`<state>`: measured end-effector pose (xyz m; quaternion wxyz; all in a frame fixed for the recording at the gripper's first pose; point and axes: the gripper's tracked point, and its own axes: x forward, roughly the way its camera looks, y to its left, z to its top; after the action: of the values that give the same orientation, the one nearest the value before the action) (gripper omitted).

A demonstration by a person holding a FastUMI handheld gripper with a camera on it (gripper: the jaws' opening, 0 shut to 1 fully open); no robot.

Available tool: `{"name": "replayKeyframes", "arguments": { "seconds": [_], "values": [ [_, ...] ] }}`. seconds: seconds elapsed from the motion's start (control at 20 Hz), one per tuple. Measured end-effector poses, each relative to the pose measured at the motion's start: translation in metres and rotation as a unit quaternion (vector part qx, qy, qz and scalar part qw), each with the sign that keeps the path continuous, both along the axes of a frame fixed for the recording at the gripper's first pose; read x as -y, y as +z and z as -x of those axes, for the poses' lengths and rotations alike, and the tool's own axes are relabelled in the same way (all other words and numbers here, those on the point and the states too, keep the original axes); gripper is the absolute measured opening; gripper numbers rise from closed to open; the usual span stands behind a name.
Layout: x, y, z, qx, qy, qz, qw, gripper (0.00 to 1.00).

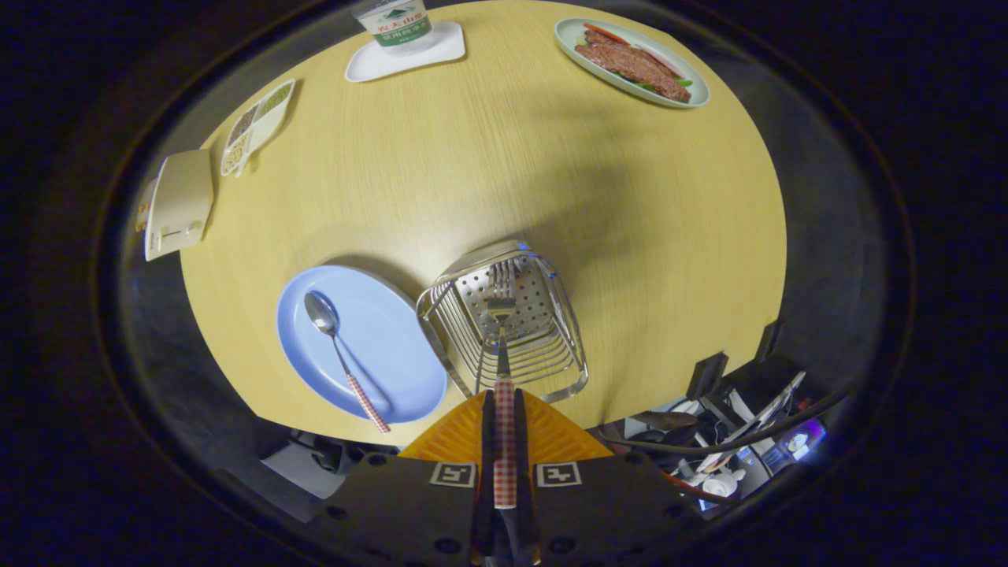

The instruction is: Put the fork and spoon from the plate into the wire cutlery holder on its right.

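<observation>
So you're mid-drop on the fork [502,315]: the gripper [504,425] has its fingers pinched tight on the checkered handle, tines pointing down into the wire cutlery holder [551,370]. Looks like the next move is just lowering a bit and letting go. The spoon [335,346] is on the blue plate [394,378], just left of the holder, so that's your next grab.

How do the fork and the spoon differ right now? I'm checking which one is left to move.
The fork is clamped by its handle in the gripper, while the spoon lies free. The fork's tines hang over the wire holder; the spoon rests on the blue plate to its left. Both have red-checked handles.
</observation>
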<state>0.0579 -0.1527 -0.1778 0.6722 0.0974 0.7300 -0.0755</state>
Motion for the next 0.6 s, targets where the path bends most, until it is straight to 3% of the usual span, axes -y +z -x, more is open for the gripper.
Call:
{"name": "replayKeyframes", "arguments": {
  "seconds": [0.45,0.6],
  "values": [
    [-0.016,0.037,0.001,0.063,-0.051,0.005,0.997,1.00],
    [-0.031,0.052,0.003,0.097,-0.052,0.006,0.994,1.00]
  ]
}}
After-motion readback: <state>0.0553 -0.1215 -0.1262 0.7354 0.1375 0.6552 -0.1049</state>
